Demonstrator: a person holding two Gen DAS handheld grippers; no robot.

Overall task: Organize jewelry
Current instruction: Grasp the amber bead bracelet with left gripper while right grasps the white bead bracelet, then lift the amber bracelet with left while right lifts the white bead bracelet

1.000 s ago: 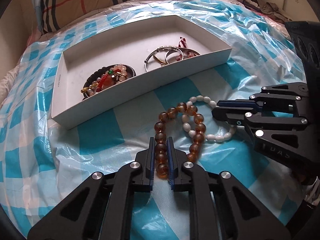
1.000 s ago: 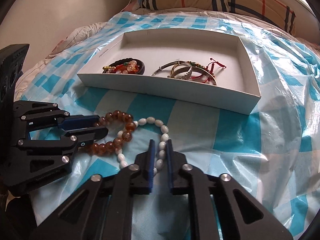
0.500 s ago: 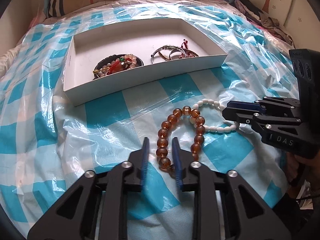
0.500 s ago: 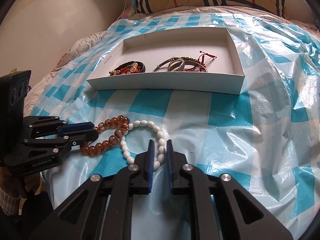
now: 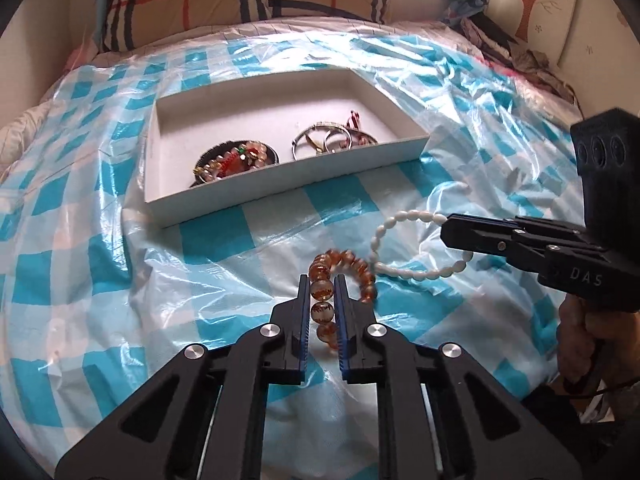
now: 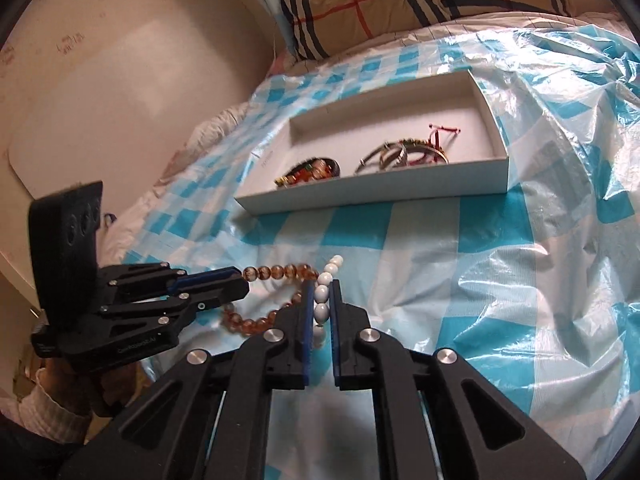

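Glossy round amber beads [image 5: 322, 290] sit clamped in the left gripper [image 5: 322, 300]; the right gripper [image 6: 321, 304] pinches smooth oval white beads [image 6: 322, 295].

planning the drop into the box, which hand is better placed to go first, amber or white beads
Probably left. Its tool grips the amber bracelet, facing the white box's bare left end. The right tool holds the white bracelet farther out.

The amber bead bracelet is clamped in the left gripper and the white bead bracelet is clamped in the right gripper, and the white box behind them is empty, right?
Not quite: the white box is not empty. The left wrist view shows a beaded cluster and metal bangles in it. The rest holds: the left gripper clamps the amber bead bracelet, the right gripper the white bead bracelet.
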